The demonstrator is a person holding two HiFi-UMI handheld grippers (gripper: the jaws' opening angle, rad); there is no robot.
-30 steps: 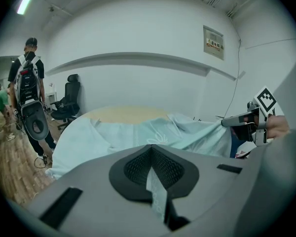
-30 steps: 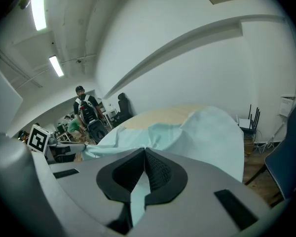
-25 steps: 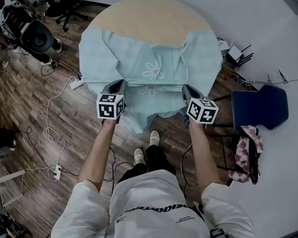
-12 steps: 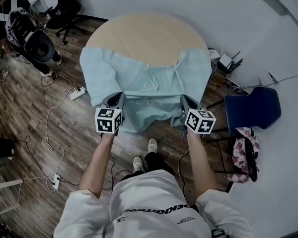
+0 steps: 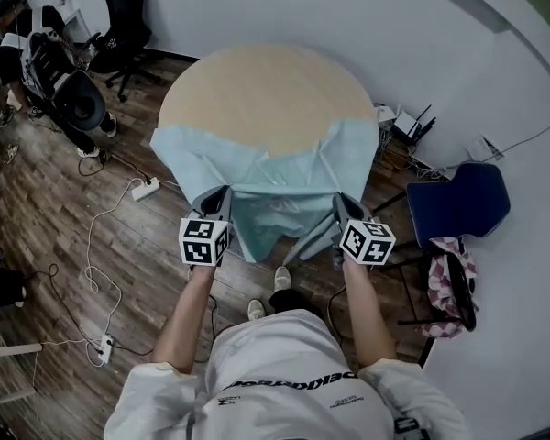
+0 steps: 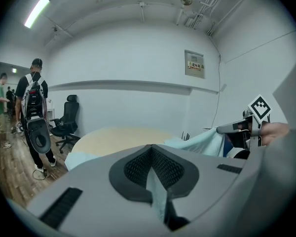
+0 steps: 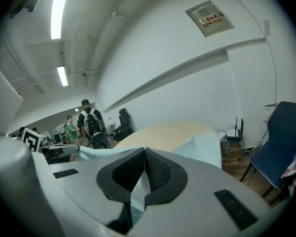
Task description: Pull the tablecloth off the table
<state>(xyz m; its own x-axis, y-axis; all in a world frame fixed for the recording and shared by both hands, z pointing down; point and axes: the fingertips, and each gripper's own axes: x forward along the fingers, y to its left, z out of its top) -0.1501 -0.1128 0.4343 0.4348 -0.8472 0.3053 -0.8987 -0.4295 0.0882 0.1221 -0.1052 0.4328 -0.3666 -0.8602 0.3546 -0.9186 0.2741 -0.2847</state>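
A pale blue tablecloth (image 5: 275, 168) covers only the near strip of the round wooden table (image 5: 266, 90) and hangs off its front edge toward me. My left gripper (image 5: 218, 197) is shut on the cloth's near left edge, with a fold of cloth (image 6: 158, 189) pinched between its jaws. My right gripper (image 5: 337, 202) is shut on the near right edge, cloth (image 7: 138, 191) showing between its pads. The stretch of tablecloth between the two grippers sags below the table edge.
A dark blue chair (image 5: 458, 200) with a patterned cloth (image 5: 451, 278) stands at the right. A router (image 5: 408, 126) sits by the wall. Cables and a power strip (image 5: 145, 188) lie on the wooden floor at left. Office chairs (image 5: 124, 16) and a person with a backpack (image 6: 33, 122) stand at far left.
Both grippers have drawn back toward me with the cloth. More bare wood shows on the table and the cloth covers less of it.
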